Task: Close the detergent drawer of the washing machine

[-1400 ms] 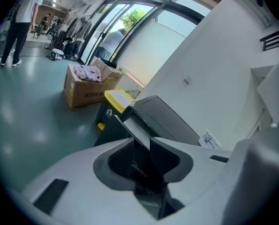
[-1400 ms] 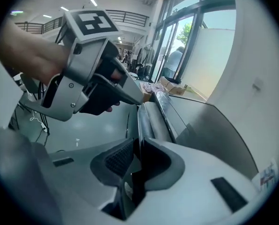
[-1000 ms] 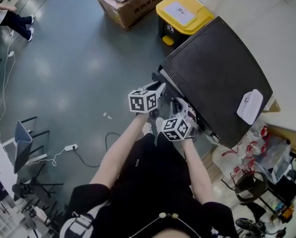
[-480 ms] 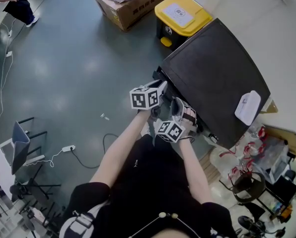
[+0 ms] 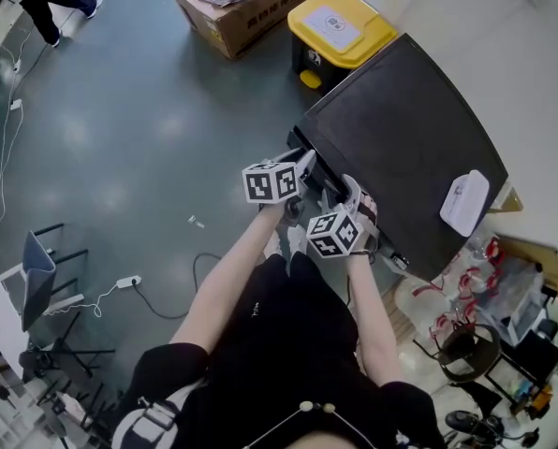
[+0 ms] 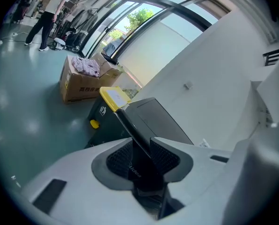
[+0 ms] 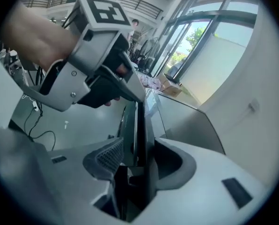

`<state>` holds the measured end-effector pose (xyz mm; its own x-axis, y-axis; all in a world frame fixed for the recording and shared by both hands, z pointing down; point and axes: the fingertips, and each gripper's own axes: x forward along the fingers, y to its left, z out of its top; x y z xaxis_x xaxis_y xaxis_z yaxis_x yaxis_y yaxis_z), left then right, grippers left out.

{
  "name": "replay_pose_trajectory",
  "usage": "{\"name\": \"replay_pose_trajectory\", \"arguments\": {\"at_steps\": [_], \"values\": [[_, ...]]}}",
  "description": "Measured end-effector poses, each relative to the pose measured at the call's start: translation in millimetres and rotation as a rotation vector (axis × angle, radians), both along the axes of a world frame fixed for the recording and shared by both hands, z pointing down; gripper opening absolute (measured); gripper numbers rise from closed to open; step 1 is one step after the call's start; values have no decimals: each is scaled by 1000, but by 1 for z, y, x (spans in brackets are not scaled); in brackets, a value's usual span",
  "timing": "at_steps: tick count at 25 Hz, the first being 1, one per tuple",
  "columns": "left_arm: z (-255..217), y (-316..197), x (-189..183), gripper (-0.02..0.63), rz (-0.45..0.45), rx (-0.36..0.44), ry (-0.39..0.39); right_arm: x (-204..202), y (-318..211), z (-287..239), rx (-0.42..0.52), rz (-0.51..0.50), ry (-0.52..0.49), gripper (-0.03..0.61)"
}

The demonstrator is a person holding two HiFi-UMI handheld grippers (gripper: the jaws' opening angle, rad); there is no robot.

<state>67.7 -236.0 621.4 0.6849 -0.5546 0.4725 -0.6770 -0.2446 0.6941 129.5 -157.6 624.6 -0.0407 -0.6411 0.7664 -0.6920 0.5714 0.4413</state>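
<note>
Detergent drawer (image 5: pixel 303 154): at front top edge of washing machine (image 5: pixel 401 148), bin-side corner, seemingly out a little from the front; how far, not clear from above. Left tool (image 6: pixel 142 156): jaws closed down onto drawer's dark glossy front edge, ribbed pads against both faces. Right tool (image 7: pixel 135 159): just behind the left one on the same thin dark edge, jaws likewise pinched onto it, nothing else held. Closing judged not yet done.

Risks, as judgement only. Uneven shove from two tools on one lip: likely to cock drawer in its slot and jam it partway. Gripping while pushing: jaw tips possibly trapped between drawer front and machine face at end of travel, so better to let go and press flat. Slick thin edge: easy to slip off and scrape the panel. Hard slam: bounce back out. Yellow-lidded bin (image 5: pixel 340 28) just beside machine, cardboard box (image 5: pixel 242 7) beyond, white item (image 5: pixel 463 202) on machine top well apart: no trouble expected there.
</note>
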Motion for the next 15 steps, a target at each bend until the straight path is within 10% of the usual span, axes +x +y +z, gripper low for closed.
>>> {"name": "replay_pose_trajectory", "arguments": {"at_steps": [15], "values": [[-3, -8, 9, 110, -83, -43, 40, 9, -10, 1, 62, 5, -21, 145]]}}
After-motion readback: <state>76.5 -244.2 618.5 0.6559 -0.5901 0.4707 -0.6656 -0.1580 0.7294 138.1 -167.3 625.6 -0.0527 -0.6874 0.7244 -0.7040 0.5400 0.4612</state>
